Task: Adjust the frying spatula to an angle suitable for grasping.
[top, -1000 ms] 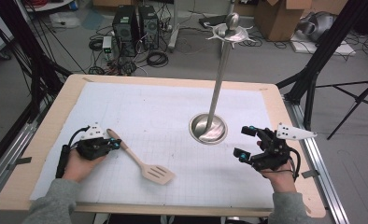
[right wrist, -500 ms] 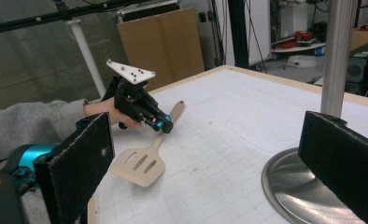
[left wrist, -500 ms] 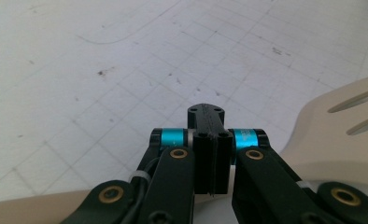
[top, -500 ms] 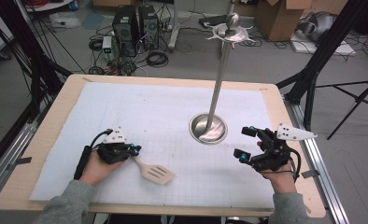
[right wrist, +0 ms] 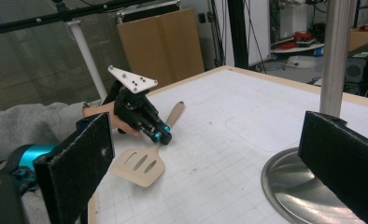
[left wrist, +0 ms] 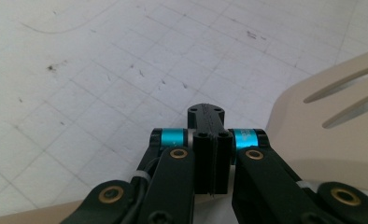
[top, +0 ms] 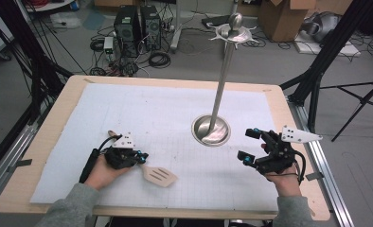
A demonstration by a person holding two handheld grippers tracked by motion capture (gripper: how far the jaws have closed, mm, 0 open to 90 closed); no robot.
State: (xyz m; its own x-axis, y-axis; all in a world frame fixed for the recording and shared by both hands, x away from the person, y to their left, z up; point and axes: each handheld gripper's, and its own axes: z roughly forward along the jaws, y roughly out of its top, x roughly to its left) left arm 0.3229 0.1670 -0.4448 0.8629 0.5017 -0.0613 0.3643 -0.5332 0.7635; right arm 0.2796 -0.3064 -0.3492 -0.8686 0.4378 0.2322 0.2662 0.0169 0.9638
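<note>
High view: the left gripper [top: 138,156] is hovering at the neck of the wooden spatula [top: 159,175], which is lying flat on the white mat [top: 165,109], well left of the steel stand [top: 212,129].
Left gripper view: its jaws are pressing together with nothing between them; the spatula blade is lying just right.
Right gripper view: the right gripper [right wrist: 210,154] is waiting with jaws apart, empty.
Advice: open wide, straddle the handle squarely, then close.

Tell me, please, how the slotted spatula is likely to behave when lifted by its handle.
The spatula looks wooden, so probably stiff and light. Its flat slotted blade lies flush on the table, so it should not roll. With the left hand-held gripper near the blade's neck, it may hang fairly balanced.
</note>
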